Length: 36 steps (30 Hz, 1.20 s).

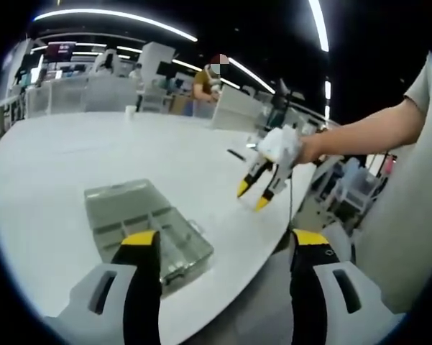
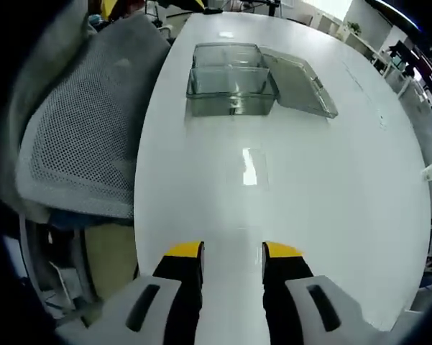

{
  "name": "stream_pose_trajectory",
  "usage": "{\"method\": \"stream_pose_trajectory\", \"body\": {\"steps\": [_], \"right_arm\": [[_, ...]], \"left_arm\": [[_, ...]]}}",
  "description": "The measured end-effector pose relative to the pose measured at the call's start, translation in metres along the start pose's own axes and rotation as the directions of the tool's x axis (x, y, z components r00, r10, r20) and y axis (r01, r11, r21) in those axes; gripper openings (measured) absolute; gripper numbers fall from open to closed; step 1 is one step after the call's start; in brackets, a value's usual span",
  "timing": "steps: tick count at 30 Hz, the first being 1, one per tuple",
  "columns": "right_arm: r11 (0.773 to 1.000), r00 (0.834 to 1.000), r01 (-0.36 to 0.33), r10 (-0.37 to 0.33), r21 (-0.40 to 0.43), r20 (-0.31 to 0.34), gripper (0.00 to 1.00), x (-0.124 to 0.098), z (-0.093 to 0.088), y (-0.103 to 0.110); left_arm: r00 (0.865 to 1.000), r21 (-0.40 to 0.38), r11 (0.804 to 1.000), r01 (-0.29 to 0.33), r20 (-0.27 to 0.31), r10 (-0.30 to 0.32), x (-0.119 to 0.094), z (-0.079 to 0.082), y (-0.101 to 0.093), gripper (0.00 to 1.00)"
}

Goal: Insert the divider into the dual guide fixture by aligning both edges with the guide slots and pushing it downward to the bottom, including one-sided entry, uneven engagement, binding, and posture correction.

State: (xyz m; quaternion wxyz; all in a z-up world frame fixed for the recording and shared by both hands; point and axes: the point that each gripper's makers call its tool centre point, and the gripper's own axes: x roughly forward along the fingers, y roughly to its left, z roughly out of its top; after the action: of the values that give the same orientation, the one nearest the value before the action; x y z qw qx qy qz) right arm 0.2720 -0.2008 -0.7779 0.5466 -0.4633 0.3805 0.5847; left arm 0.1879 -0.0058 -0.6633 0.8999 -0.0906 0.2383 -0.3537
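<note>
- Left gripper [image 1: 223, 248]: yellow-tipped black jaws spread wide, holding nothing, over the near edge of the white table [image 1: 72, 162].
- Right gripper [image 2: 232, 251]: jaws parted, holding nothing.
- Clear plastic compartment box [image 2: 230, 90], lid open, lies far ahead of it.
- Grey mesh chair [image 2: 86, 136] at left.
</note>
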Motion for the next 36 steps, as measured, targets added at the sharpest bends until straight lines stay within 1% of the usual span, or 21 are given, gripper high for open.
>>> {"method": "stream_pose_trajectory", "body": {"steps": [14,21,24,33,36], "right_arm": [[0.998,0.995,0.052,-0.050,-0.024,0.085,0.28,-0.016,0.049,0.014],[0.997,0.989,0.073,-0.068,-0.033,0.128,0.28,-0.023,0.070,0.018],[0.996,0.988,0.078,-0.072,-0.038,0.137,0.28,-0.024,0.076,0.020],[0.995,0.978,0.093,-0.086,-0.027,0.191,0.27,-0.030,0.100,0.023],[0.995,0.971,0.102,-0.096,-0.016,0.220,0.27,-0.033,0.111,0.023]], "left_arm": [[1.000,0.013,1.000,0.007,0.000,-0.007,-0.003,0.001,-0.006,0.70],[1.000,0.020,1.000,0.008,-0.001,-0.008,-0.004,0.002,-0.010,0.69],[1.000,0.023,1.000,0.007,0.001,-0.007,-0.004,0.003,-0.011,0.69],[1.000,0.020,1.000,0.000,0.003,0.000,-0.007,0.002,-0.011,0.68],[1.000,0.019,1.000,0.000,0.003,0.000,-0.007,0.002,-0.012,0.68]]}}
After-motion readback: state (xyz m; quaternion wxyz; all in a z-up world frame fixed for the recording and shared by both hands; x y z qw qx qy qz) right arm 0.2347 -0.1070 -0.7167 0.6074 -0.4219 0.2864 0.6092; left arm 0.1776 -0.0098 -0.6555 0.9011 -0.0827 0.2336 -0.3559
